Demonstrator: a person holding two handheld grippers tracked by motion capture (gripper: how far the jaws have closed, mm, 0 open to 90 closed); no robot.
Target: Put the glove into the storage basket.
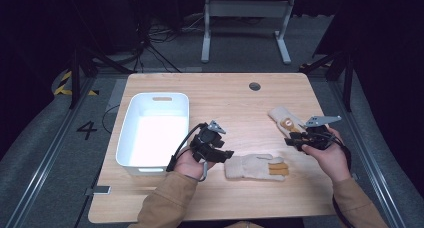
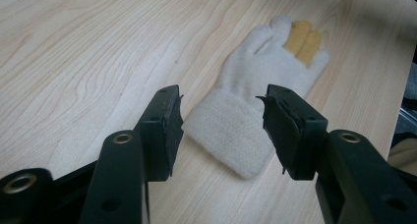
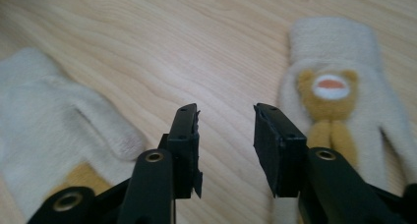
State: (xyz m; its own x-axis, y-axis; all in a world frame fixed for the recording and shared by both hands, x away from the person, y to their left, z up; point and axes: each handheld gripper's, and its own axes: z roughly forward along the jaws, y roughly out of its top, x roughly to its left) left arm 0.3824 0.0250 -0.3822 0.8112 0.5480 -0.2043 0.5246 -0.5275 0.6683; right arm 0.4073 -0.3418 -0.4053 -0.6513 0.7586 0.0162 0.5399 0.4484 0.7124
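A: Left gripper [image 1: 226, 155] held low over the table [image 1: 225, 98], just left of the near glove [image 1: 256, 166]. Forearm in from the bottom edge, tan sleeve [image 1: 165, 203] angled up and right.
B: Jaws?
A: Spread partway, pinching nothing. In the left gripper view, cuff of the near glove [image 2: 255, 111] lying on the wood past the tips, in line with the gap. No pad contact.
B: Right side?
A: Right gripper [image 1: 290, 140] raised a little above the table near the right edge, hand wrapped round the body, grey plate on top. Jaws apart, bare wood between them. Nothing clamped.
B: Glove directions?
A: Near glove flat, long axis running left to right across the table: cuff toward the left gripper, fingers toward the right, two fingers yellow. Far glove [image 1: 284, 119] flat too, long axis slanted, cuff up and left, fingers down toward the right gripper. Bear face on the far glove [image 3: 334, 106], just right of the right jaw in the right gripper view.
B: Gloves touching?
A: Apart. Strip of wood between them.
B: Room to move?
A: White bin [image 1: 155, 133] on the left part of the table, near the left hand, apart from both gloves. Open wood across the middle and far side. Far glove and right hand close to the right edge. Near glove set back from the front edge.
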